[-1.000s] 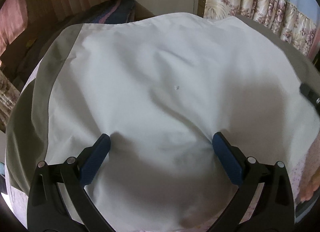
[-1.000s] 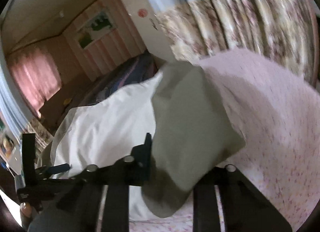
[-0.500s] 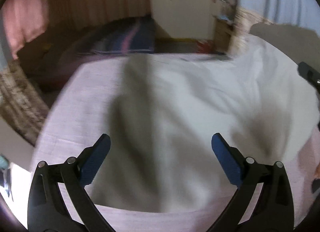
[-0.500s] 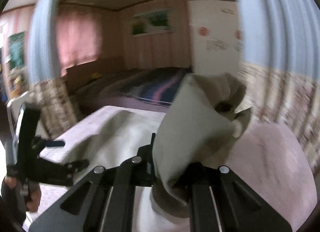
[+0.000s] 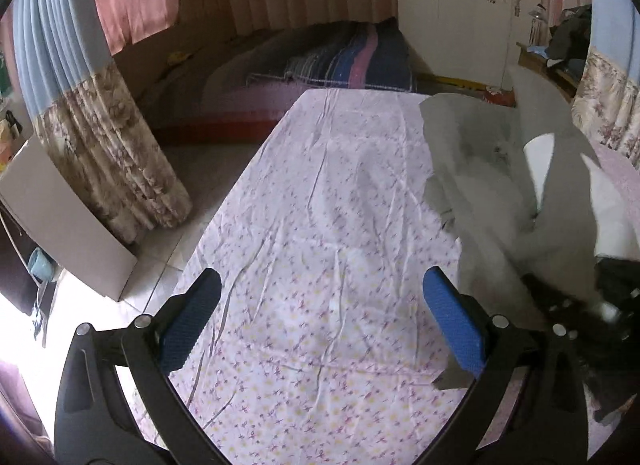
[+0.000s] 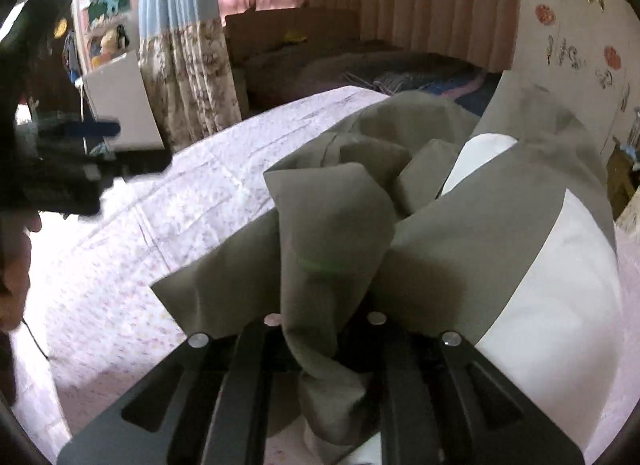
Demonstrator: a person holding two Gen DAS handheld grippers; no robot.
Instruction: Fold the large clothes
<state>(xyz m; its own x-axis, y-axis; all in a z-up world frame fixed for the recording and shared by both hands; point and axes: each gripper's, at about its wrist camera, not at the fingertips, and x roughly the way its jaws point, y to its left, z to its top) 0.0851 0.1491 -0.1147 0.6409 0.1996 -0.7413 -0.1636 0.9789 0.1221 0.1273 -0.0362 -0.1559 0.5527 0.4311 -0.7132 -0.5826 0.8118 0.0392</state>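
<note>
Right gripper (image 6: 320,345) has a bunch of the grey and white garment (image 6: 460,233) pinched between its fingers, and its jaws are opening a little right now with the cloth between them. Grey cloth pokes up out of the gripper in a crumpled lump and hangs down below it too.

Left gripper (image 5: 320,329) is wide open with nothing in it. Its blue pads (image 5: 456,329) sit over the bare flowered bed sheet (image 5: 320,205).

I think the folding is not far along. No neat fold shows anywhere. The garment is all scrunched up, with grey parts and white parts mixed and twisted, and some of it looks lifted off the sheet. It likely needs to be laid flat on the sheet, smoothed out, and then folded over.

Seen from the left gripper, the garment is off to the right side of the sheet, just beside the right blue pad, and most of the sheet has nothing on it. Seen from the right gripper, the garment fills the middle and right, and the left gripper (image 6: 100,161) is well apart from it, on the far left over the sheet's edge.
</note>
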